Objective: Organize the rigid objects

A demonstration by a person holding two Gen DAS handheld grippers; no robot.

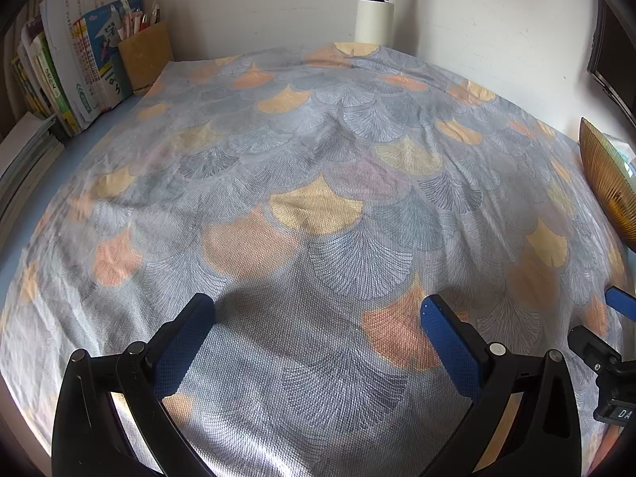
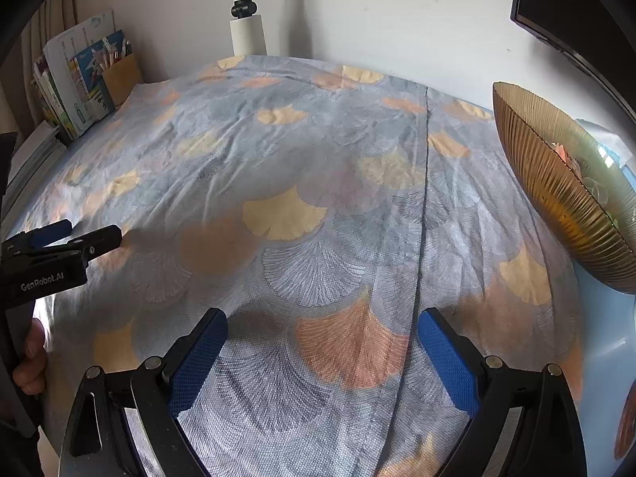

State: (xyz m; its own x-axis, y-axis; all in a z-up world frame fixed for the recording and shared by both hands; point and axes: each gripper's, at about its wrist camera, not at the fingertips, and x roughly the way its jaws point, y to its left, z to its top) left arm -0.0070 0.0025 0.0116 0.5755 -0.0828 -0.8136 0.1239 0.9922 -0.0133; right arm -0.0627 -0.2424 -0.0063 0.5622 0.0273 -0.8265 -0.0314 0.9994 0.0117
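Observation:
My left gripper [image 1: 318, 310] is open and empty, low over a patterned cloth [image 1: 318, 159] that covers the table. My right gripper [image 2: 322, 322] is open and empty over the same cloth [image 2: 298, 159]. An amber ribbed glass bowl [image 2: 564, 194] stands at the right of the table, with small items inside that I cannot make out; its edge also shows in the left wrist view [image 1: 604, 183]. The left gripper shows at the left edge of the right wrist view [image 2: 75, 234]. One fingertip of the right gripper [image 1: 620, 300] shows at the right edge of the left wrist view.
Upright books [image 1: 75, 63] and a brown pen holder [image 1: 145, 55] stand at the back left corner. A white lamp post [image 1: 375, 8] rises at the back by the wall. A dark monitor [image 2: 576, 12] hangs at the upper right. Flat books [image 1: 24, 159] lie at the left.

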